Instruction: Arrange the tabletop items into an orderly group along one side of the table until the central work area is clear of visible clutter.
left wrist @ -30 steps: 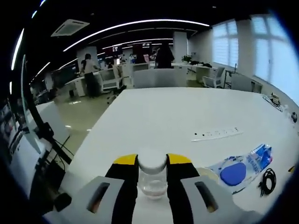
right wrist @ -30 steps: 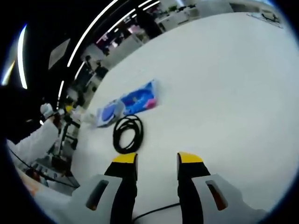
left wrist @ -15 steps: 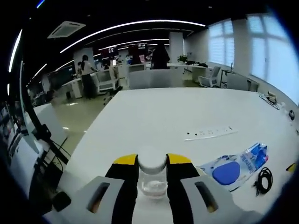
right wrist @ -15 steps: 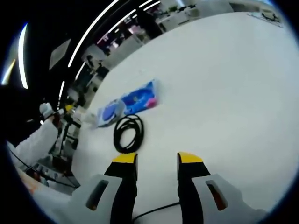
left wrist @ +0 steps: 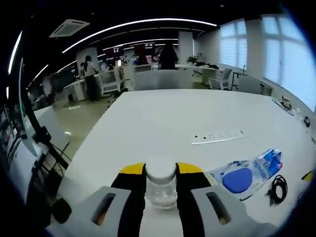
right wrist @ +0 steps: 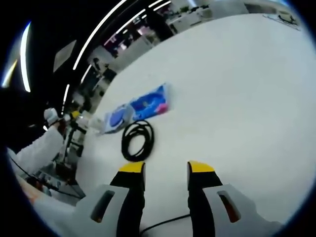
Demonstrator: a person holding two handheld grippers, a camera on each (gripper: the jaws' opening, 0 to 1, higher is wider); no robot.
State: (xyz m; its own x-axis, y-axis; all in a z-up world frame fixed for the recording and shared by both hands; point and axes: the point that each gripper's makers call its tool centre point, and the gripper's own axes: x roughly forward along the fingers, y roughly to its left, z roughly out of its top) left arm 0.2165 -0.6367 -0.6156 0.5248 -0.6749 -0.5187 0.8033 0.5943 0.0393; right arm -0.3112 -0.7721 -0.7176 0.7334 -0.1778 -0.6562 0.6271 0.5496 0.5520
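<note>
Gripping a white-capped clear jar (left wrist: 161, 187), the left gripper (left wrist: 161, 170) hovers.

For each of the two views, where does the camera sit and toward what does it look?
Left gripper view: rides on the left tongs, shut on a clear jar, facing along the white table.
Right gripper view: rides on the open right tongs, looking down at the black cable coil.
Shared: the blue packet and the coil.

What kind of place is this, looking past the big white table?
Probably an open-plan office. Beyond the white table stand rows of desks with people working, office chairs, long ceiling light strips and large windows.
</note>
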